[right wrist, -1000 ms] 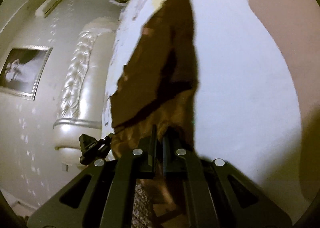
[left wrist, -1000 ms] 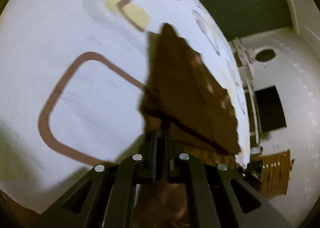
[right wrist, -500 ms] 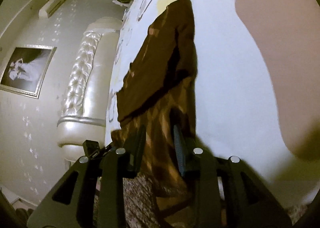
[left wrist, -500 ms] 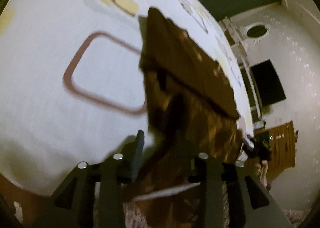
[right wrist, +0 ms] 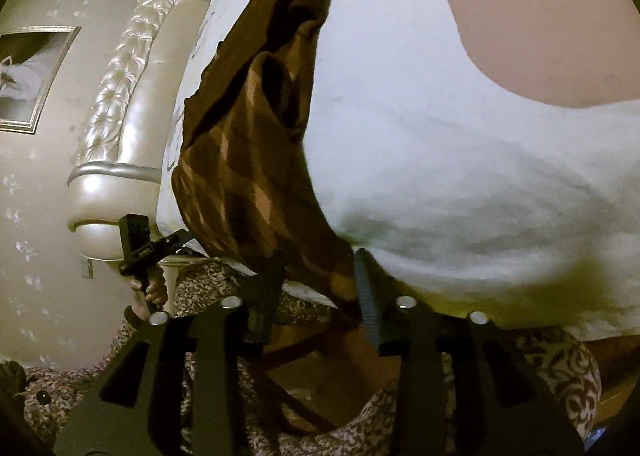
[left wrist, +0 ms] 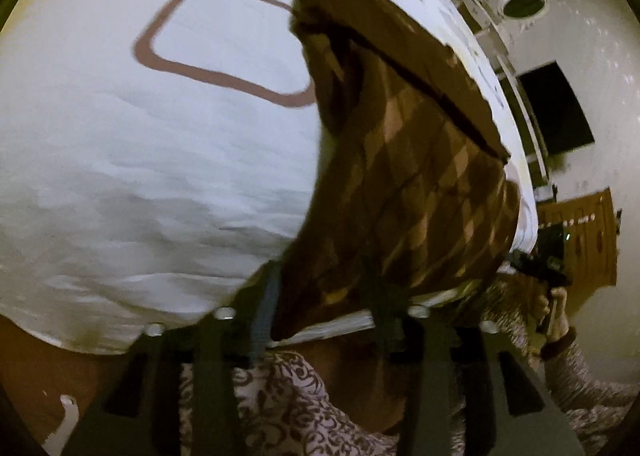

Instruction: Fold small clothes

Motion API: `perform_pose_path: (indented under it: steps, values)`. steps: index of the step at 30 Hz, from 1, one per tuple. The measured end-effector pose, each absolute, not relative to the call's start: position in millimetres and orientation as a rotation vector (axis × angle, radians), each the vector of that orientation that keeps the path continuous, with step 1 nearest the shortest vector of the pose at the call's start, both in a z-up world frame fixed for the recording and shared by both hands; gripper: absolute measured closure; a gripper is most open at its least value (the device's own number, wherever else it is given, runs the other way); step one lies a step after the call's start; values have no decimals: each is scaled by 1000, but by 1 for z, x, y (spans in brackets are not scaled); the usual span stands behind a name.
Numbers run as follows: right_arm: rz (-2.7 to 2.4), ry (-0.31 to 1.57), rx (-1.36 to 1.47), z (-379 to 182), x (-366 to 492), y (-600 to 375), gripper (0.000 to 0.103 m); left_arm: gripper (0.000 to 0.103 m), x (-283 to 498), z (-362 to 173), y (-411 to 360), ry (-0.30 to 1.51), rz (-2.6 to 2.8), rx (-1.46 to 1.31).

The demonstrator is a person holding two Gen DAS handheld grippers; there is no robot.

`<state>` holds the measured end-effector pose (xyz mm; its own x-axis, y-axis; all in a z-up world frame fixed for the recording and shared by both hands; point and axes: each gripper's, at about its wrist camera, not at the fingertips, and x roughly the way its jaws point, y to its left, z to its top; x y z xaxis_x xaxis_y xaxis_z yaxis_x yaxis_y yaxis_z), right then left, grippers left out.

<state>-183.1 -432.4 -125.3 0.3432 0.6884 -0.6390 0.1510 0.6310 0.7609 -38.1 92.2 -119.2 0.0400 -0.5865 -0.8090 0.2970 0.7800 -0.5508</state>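
A brown garment with a tan diamond pattern [left wrist: 420,183] lies partly folded on the white bed sheet [left wrist: 160,175], its plain brown upper layer turned over the patterned one. Its near edge droops over the bed's edge. My left gripper [left wrist: 320,296] is at that edge; its jaws are opening and the cloth's corner hangs loosely between them, not pinched. In the right wrist view the same garment [right wrist: 248,159] runs away along the bed's left side. My right gripper [right wrist: 320,284] is opening too, with the hem slack between its fingers [right wrist: 366,288].
The sheet bears a brown rounded outline [left wrist: 224,75] and a pink patch [right wrist: 540,15]. A quilted pearl headboard [right wrist: 120,95] and a framed picture [right wrist: 32,75] lie left of the bed. A wooden cabinet [left wrist: 580,240] stands beyond it. The person's patterned clothing [left wrist: 288,408] is close below.
Both grippers were shut on the garment's edge a second ago; they have spread and let it go, and both have drawn back toward the bed's near edge. The garment now lies draped over the edge.
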Motion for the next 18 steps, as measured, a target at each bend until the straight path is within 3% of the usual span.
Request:
perform_pose_path:
  steps: [3, 8, 18]
  values:
    - [418, 1217, 834, -130, -178, -429, 62, 44, -43, -119, 87, 1356, -720, -224]
    - [451, 1226, 827, -131, -173, -423, 54, 44, -54, -126, 85, 1408, -731, -137]
    - [536, 1296, 789, -136, -170, -408, 54, 44, -47, -149, 79, 1492, -745, -252]
